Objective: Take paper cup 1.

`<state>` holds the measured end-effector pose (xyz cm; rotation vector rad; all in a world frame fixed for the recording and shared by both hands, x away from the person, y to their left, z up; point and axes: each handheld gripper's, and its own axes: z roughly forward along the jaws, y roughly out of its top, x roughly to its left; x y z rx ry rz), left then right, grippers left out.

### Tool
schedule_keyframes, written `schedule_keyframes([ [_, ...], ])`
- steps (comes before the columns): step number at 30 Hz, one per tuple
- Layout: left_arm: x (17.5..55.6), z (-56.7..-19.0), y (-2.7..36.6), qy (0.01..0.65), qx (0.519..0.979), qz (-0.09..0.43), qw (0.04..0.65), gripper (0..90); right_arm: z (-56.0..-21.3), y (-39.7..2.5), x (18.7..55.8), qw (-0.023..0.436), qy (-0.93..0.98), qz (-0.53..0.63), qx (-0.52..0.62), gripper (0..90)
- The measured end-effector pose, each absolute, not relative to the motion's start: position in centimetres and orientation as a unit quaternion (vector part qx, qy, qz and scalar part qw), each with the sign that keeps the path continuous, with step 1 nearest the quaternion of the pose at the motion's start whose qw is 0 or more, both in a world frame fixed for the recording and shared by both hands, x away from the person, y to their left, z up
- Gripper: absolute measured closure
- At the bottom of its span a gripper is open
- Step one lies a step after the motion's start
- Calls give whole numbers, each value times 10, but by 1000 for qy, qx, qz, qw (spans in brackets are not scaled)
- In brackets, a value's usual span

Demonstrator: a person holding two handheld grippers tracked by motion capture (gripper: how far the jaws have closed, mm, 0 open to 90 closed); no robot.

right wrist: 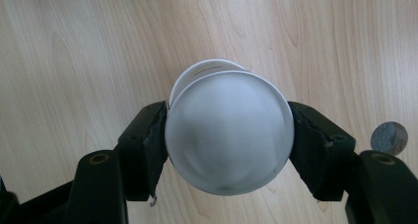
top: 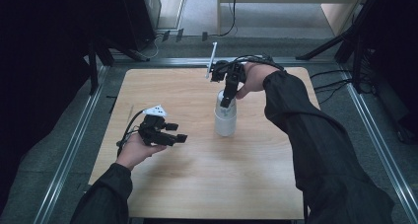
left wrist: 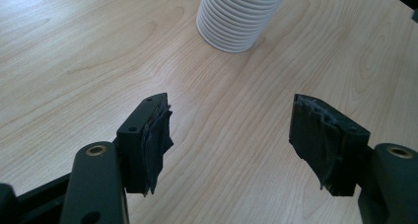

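White paper cup stack (top: 225, 118) upside-down, mid worktop (top: 207, 184). Right gripper (right wrist: 229, 135) comes from above, fingers (right wrist: 148, 145) pinching top cup (right wrist: 229, 130) at both sides. Left gripper (left wrist: 231, 140) fingers spread, empty, near stack base, not touching.
Risks: nested cups stick, several lift together; unbraced stack tips; hard squeeze crushes thin wall; top cup already looks skewed, may jam.
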<state>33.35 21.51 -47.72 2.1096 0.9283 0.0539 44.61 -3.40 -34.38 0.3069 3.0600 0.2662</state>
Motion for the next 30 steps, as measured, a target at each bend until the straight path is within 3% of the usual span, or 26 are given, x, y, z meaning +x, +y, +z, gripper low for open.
schedule_keyframes([
  [30,334,-477,216,370,833,20,411,318,-298,-50,440,33,987,115,106,360],
])
